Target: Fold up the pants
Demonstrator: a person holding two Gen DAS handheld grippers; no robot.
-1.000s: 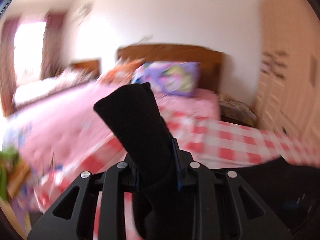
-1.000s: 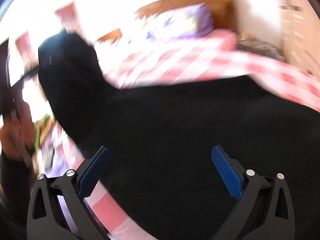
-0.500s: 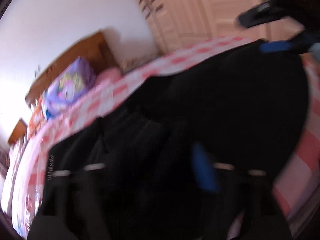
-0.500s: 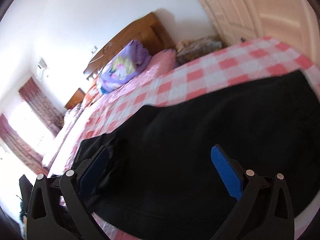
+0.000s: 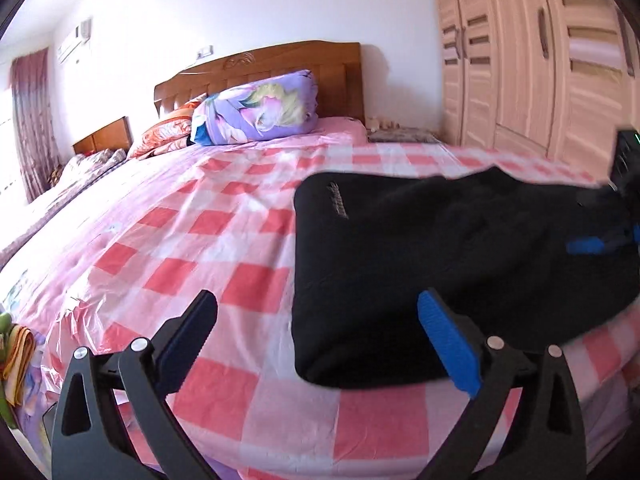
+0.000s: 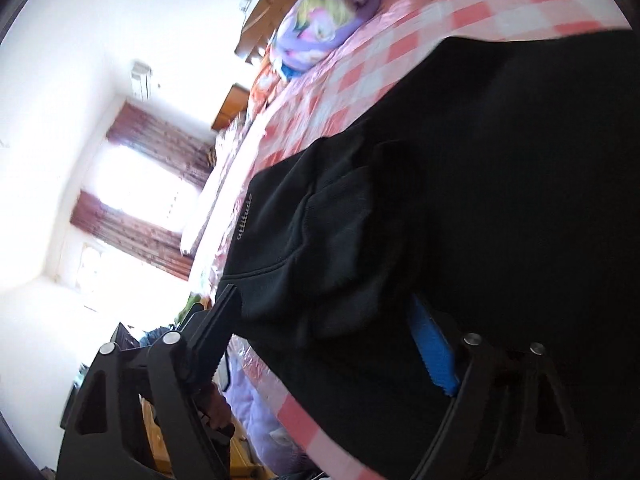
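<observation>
The black pants point(image 5: 440, 264) lie folded on the checked bed point(image 5: 224, 248), near its front edge. The left gripper point(image 5: 320, 332) hangs spread, just beside them. The right gripper point(image 6: 324, 320) stands spread over the cloth.

We saw black pants point(image 5: 440, 264) on a sheet point(image 5: 224, 240) with pink, red and white squares. Behind the pants lay a purple pillow point(image 5: 256, 110) with flowers, against a brown wood headboard point(image 5: 280, 64). Our gripper point(image 5: 316, 332) was black with blue pads point(image 5: 450, 344). Dark red curtains point(image 6: 160, 140) hung past the pillow.
</observation>
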